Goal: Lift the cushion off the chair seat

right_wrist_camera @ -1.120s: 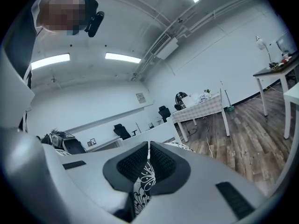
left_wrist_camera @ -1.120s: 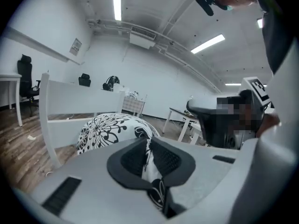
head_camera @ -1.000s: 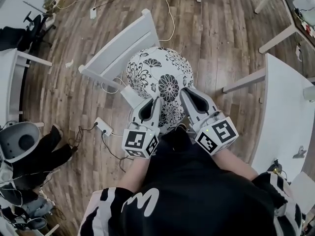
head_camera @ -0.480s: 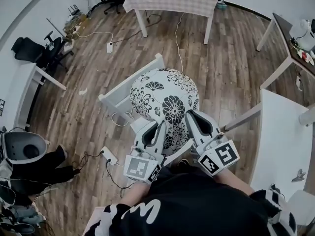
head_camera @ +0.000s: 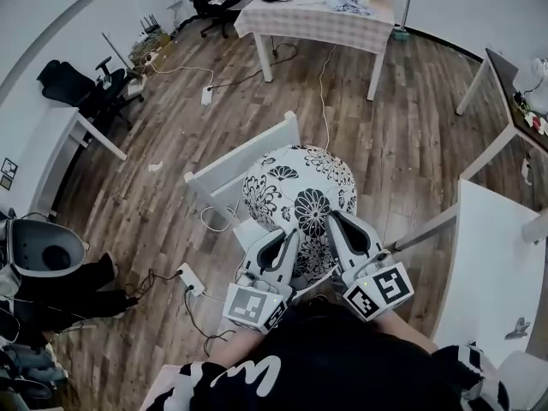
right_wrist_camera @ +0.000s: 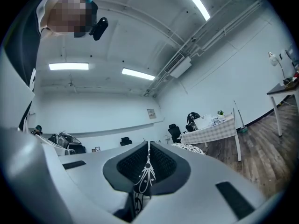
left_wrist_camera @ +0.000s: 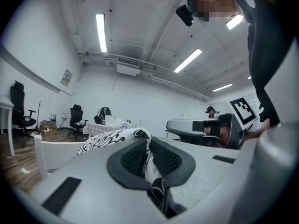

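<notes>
A person stands over a white wooden chair (head_camera: 242,158) and holds one round cushion (head_camera: 295,191), white with black flowers, above its seat. The cushion sits about level with the top of the chair back. It looks clear of the seat, though the steep downward view hides the gap itself.

There are two hand-held grippers. The left hand-held gripper (head_camera: 285,235) is clenched on the cushion edge farthest from the chair back, with a fold of printed fabric pinched between its dark ribbed pads. The right hand-held gripper (head_camera: 336,222) is clenched on that same edge just beside it, and a thin flap of the cover shows between its pads.

The cushion looks light, soft and plump. Its cover bunches where it is pinched, so the grip is probably on loose fabric rather than on the filling. It is likely to sag and swing away from the grippers, not stay flat. It seems neither fragile nor slippery, since the woven cover catches well on the ribbed pads. The best hold is probably two spaced points on the rim or seam, with enough fabric taken in that the cover cannot slide out.

Beyond the chair back stands one desk (head_camera: 317,20) with a checked cloth, and two black office chairs (head_camera: 70,82) stand farther off.
</notes>
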`<state>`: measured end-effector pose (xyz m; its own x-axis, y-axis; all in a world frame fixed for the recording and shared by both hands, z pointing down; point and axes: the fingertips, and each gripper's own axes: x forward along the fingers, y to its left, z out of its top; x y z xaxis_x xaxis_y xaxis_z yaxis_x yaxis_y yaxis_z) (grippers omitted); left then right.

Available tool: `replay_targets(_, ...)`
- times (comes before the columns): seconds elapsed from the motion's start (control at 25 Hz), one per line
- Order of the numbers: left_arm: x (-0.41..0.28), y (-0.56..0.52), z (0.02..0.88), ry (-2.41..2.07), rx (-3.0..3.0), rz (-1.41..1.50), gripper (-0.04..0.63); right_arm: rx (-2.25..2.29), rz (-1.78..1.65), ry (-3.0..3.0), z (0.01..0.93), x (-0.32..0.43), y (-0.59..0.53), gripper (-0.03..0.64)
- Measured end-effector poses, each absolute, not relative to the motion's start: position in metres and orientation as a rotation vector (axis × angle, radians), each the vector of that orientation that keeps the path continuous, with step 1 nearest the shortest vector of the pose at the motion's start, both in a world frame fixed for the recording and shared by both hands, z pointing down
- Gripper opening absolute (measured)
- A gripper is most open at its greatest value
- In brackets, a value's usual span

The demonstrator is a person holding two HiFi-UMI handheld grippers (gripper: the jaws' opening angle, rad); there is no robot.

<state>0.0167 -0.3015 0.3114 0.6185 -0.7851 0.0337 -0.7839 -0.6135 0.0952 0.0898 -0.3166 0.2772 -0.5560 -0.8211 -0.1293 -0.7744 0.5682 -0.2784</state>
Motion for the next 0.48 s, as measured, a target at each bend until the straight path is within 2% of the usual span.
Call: replay_targets(0.48,0.001,-0.271,0.297,-1.317,2.78,-0.083,0.023,-1.354,-0.246,2.556,0.274,0.072,-0.29,0.028)
